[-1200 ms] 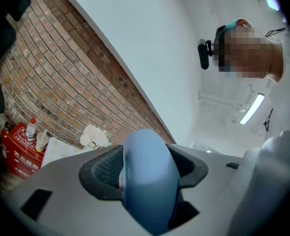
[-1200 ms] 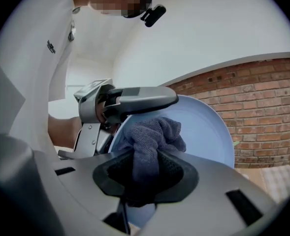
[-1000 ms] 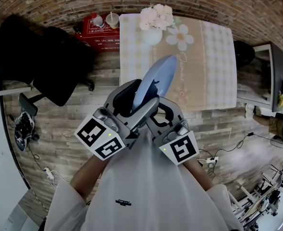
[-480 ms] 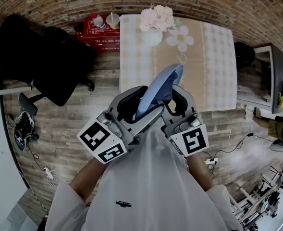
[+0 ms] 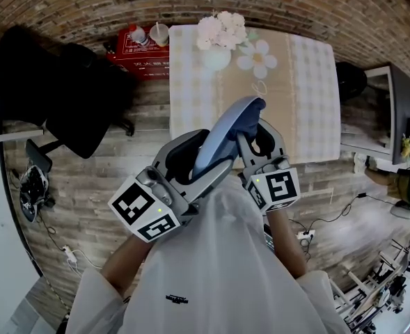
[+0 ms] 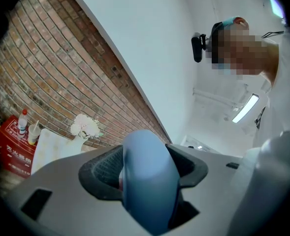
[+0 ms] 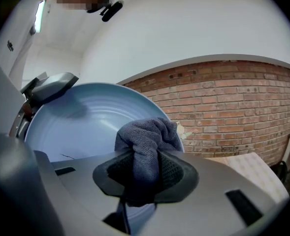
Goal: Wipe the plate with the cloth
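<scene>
A pale blue plate (image 5: 218,139) is held up on edge in front of the person, above the floor near the table's front edge. My left gripper (image 5: 203,160) is shut on its rim; in the left gripper view the plate's edge (image 6: 147,181) fills the gap between the jaws. My right gripper (image 5: 249,132) is shut on a bunched dark grey-blue cloth (image 7: 145,149), which presses against the plate's inner face (image 7: 78,129) near its upper right rim. In the head view the cloth (image 5: 249,122) shows at the plate's top end.
A table with a checked cloth (image 5: 309,96) stands ahead, carrying a white vase of flowers (image 5: 217,42) and a flower-shaped mat (image 5: 258,57). A red box with bottles (image 5: 136,49) sits left of it. A black office chair (image 5: 58,89) stands on the wood floor at left.
The right gripper has moved up along the plate with the cloth, from the lower rim toward the plate's top end. The left gripper has kept its hold on the plate, shifting only slightly.
</scene>
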Motion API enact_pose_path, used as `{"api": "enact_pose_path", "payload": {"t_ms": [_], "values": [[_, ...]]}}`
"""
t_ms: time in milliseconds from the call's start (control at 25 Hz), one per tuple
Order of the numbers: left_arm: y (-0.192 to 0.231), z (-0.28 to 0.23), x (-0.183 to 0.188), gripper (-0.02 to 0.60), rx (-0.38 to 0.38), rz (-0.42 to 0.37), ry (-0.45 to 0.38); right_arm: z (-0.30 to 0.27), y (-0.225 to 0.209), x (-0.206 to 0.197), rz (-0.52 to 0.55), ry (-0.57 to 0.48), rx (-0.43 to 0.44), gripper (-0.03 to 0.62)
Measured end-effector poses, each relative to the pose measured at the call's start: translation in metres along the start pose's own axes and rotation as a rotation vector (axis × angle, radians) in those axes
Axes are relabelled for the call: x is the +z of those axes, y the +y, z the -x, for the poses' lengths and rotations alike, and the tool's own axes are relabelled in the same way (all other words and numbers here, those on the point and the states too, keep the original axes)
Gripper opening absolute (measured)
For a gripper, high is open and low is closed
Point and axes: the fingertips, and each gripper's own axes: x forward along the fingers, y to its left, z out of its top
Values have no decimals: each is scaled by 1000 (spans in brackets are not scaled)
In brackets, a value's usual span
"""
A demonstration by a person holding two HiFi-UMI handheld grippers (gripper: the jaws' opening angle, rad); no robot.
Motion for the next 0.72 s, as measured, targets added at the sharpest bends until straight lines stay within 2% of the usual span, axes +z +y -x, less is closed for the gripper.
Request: {"api": "enact_pose_path", "payload": {"t_ms": [240, 400, 560, 720], "values": [[0, -2, 5, 275, -7, -6, -17, 0, -8, -23, -31, 56, -23, 126], [4, -1, 11, 275, 1, -4, -39, 0, -5, -42, -50, 119, -8, 126], [12, -2, 12, 275, 24, -12, -37, 2, 14, -59, -78, 192, 81, 126], [21, -2, 12, 275, 50, -20, -35, 11, 46, -65, -49, 225, 198, 126]]}}
